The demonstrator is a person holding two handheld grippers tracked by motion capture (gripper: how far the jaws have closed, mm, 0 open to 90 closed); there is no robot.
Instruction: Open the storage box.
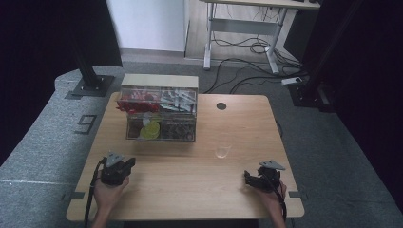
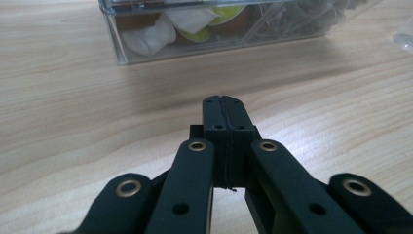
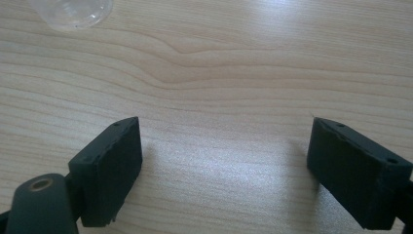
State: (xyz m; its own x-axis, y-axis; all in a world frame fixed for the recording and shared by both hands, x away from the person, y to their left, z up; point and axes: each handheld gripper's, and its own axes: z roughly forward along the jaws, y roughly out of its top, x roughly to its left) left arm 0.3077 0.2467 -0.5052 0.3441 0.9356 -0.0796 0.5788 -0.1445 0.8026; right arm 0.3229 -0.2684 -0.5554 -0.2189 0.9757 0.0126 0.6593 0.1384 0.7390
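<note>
1. Light wooden table (image 1: 190, 175) bearing everything; surface lying flat and bare around both tools.
2. Clear plastic compartmented organiser box (image 1: 159, 114) standing at the far left-centre of the table, well apart from both tools. In the left gripper view its near wall (image 2: 214, 41) showing white and yellow-green pieces inside. Judged rigid, smooth-walled and likely slippery; probably moderately heavy with contents, so better taken by a wall edge or rim than by a flat face.
3. Left gripper (image 1: 124, 166) resting low at the near left of the table, aimed toward the box. In its own view (image 2: 224, 100) jaws pressed fully together, pinching nothing, tips hanging just over bare wood.
4. Right gripper (image 1: 248, 178) sitting at the near right of the table. In its own view (image 3: 224, 146) jaws spread wide, only bare wood grain between them, touching no object.
5. Small clear plastic cup (image 1: 222, 151) standing alone right of centre, between the box and the right gripper, nearer the latter; its rounded edge also appearing at the top left of the right gripper view (image 3: 73, 9). Judged very light, thin-walled and easily crushed or tipped; hard to see against the wood. Best taken gently across the side wall, squeezing lightly. Not yet contacted.
</note>
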